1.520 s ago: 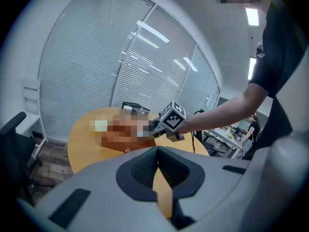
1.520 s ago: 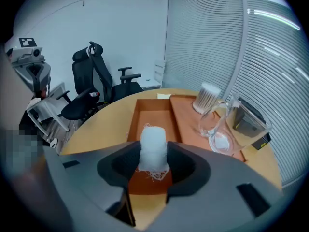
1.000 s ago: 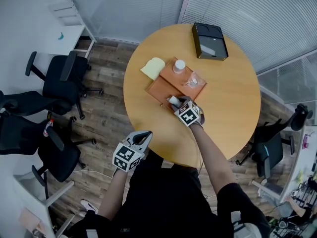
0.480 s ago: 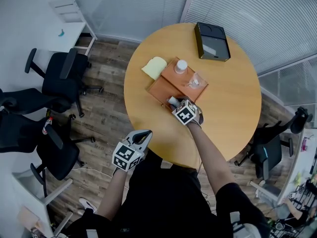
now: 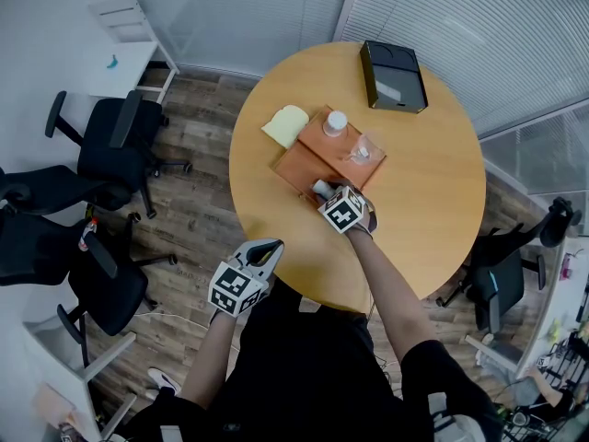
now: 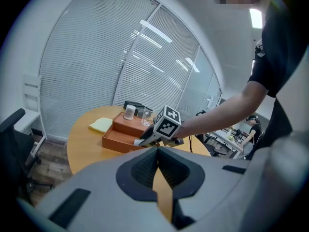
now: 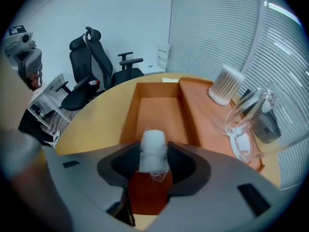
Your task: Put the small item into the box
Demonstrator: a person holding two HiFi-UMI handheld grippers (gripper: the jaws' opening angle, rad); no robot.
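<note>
- White gauze roll sits clamped in the right hand-held gripper, above the orange box's compartment on the table.
- Off the table, the left hand-held gripper's jaws meet, empty.

Left tool, jaws together, before right tool at orange box.
</note>
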